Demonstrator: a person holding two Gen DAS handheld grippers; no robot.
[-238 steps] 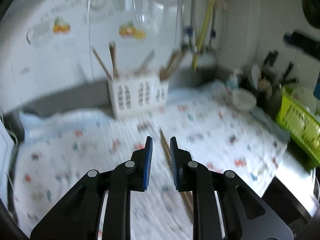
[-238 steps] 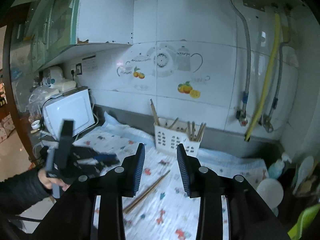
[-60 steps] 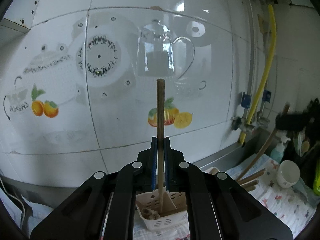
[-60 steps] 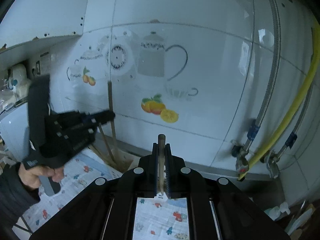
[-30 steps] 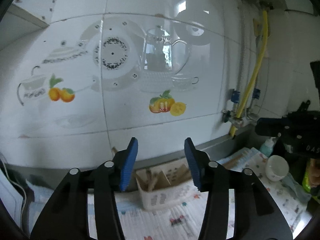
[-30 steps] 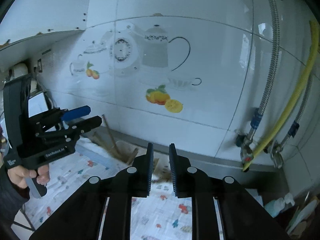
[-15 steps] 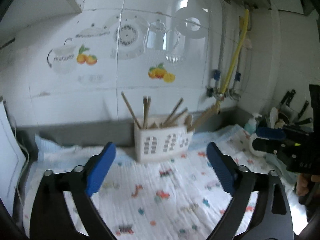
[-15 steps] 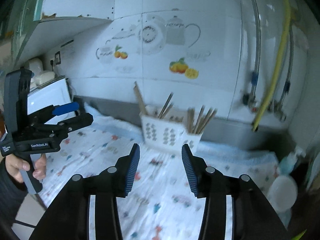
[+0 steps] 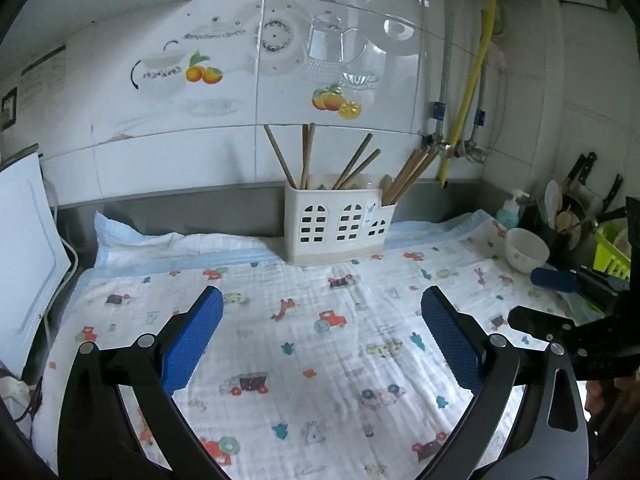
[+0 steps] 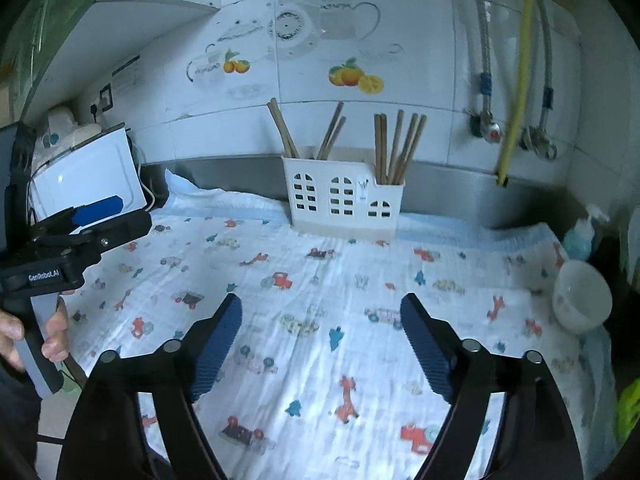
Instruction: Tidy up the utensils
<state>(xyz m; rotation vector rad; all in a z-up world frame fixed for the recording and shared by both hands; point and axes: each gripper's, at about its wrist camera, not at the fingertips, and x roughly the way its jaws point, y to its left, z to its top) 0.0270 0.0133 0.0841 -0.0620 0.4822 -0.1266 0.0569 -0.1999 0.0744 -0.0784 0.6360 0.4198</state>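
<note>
A white plastic utensil holder [image 9: 339, 225] stands at the back of the counter against the tiled wall, with several wooden chopsticks [image 9: 408, 174] upright in its compartments. It also shows in the right wrist view [image 10: 344, 204] with its chopsticks [image 10: 394, 150]. My left gripper [image 9: 322, 320] is wide open and empty, held back over the patterned cloth [image 9: 304, 344]. My right gripper [image 10: 320, 324] is wide open and empty, also back over the cloth [image 10: 320, 280]. Each gripper shows in the other's view, the right one [image 9: 560, 300] and the left one [image 10: 80, 232].
A white bowl [image 9: 526, 250] and a soap bottle [image 9: 510, 212] sit at the right, beside a rack of kitchen tools and a green basket [image 9: 612, 248]. A white appliance [image 10: 86, 176] stands at the left. Pipes and a yellow hose [image 9: 468, 100] run down the wall.
Both grippers have let go of their chopsticks into the holder, opened wide and pulled back from the wall. No chopsticks lie on the cloth now.
</note>
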